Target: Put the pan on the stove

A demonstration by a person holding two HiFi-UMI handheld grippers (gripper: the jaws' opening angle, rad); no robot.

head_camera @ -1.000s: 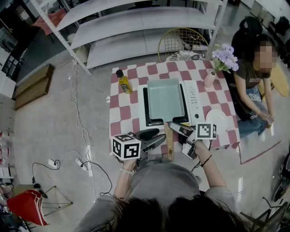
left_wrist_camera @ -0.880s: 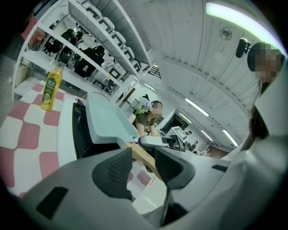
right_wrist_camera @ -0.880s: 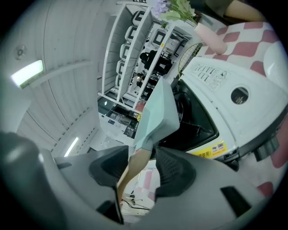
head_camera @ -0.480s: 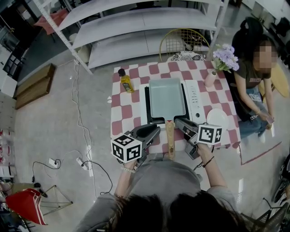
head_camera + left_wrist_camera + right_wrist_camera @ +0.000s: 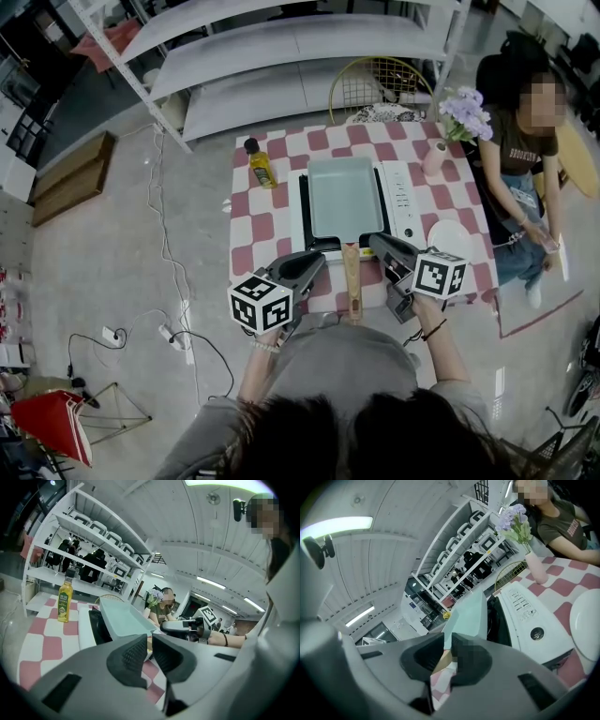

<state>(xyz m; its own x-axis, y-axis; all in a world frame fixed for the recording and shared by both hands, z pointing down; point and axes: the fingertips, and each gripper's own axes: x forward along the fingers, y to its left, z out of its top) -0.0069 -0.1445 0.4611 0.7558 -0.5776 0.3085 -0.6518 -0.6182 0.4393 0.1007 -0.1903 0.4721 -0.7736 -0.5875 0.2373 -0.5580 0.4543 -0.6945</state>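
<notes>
- Head view — pan (image 5: 344, 195) sits on stove (image 5: 405, 202), handle (image 5: 352, 281) toward us.
- Left gripper (image 5: 319, 262) and right gripper (image 5: 375, 243) flank the handle — fingers just closed, nearly pressed together, pinching nothing.
- We judge placement done.

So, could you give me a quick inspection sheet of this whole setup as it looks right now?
Surface: table under a pink-and-white checked cloth.
Job's things: pale green rectangular pan sits on the white stove, wooden handle toward the wearer.
Clutter: oil bottle, flower vase, white plate.
Grippers: left gripper and right gripper flank the handle; both sets of fingers have just been closing, nothing between them.
Cables: cable and power strip on the floor left of the table.
Surroundings: white shelving, wire chair, seated person.
</notes>
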